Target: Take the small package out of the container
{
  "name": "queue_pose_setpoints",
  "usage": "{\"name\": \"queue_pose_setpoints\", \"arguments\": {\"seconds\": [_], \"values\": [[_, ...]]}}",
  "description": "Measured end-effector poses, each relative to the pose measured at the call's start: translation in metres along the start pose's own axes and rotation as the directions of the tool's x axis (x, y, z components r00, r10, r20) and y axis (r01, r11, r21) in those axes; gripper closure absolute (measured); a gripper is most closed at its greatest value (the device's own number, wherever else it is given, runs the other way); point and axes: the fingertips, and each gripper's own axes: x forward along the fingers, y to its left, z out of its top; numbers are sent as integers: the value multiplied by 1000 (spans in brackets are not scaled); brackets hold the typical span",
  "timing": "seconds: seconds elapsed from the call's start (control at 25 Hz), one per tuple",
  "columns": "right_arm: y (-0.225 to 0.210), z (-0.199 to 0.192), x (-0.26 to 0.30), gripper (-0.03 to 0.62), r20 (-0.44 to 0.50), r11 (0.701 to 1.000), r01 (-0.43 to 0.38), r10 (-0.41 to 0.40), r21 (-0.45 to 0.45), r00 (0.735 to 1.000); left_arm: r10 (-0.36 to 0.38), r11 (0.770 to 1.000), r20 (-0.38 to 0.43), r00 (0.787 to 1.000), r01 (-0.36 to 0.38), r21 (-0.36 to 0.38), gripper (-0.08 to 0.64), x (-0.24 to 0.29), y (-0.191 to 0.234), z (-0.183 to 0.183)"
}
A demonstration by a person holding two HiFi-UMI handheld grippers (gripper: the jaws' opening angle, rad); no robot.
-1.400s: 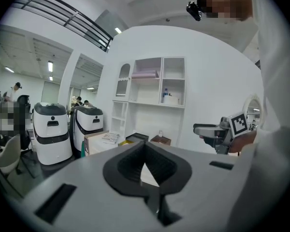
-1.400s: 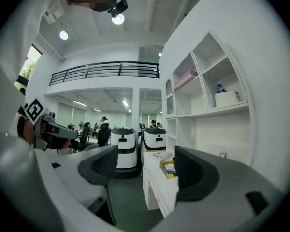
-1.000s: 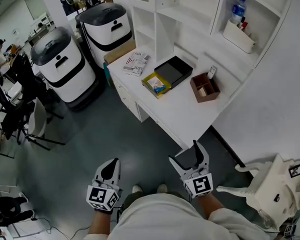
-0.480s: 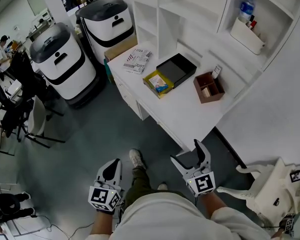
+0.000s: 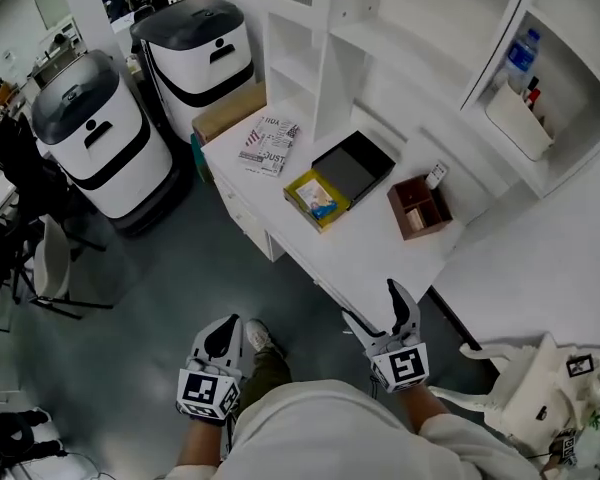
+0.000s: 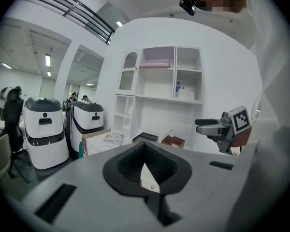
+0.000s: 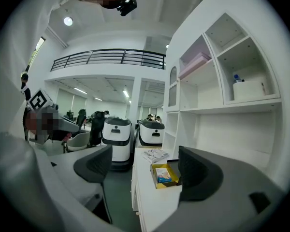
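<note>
On the white table (image 5: 370, 258) a yellow container (image 5: 332, 218) holds a small blue-and-white package (image 5: 318, 199). The right gripper view shows the same container (image 7: 166, 185) and package (image 7: 164, 175) ahead, between the jaws. My right gripper (image 5: 375, 306) (image 7: 145, 170) is open and empty, short of the table's near edge. Over the floor, further left, my left gripper (image 5: 223, 325) (image 6: 146, 164) is shut on nothing. Both are well away from the container.
A black box lid (image 5: 352, 165), a brown divided box (image 5: 418, 208) and a magazine (image 5: 270, 143) also lie on the table. White shelving (image 5: 400, 58) rises behind it. Two white-and-black bins (image 5: 90, 138) stand left, and a white chair (image 5: 510, 378) stands at the lower right.
The view has shifted: the table and shelving have slid left and slightly down in the head view. A foot has stepped forward. Both grippers keep their places and jaw states.
</note>
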Motion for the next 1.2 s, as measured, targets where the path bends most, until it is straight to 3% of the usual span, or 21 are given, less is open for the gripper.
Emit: {"name": "queue_pose_setpoints", "arguments": {"seconds": [0.36,0.64,0.96,1.2], "values": [[-37,10,125,167,-78,996,87,-88,-18,993,-47,999,-24,999,47,2,552,62,108,41],[-57,-16,194,167,-184,995,94,-97,-28,978,-65,998,-55,996,64,-22,552,95,149,46],[-92,-66,257,167,-279,999,29,-32,-16,960,57,997,-86,995,-61,-43,552,111,174,45],[-104,-123,300,169,-417,998,-70,64,1,907,143,986,-106,984,-150,-68,552,119,175,48]]}}
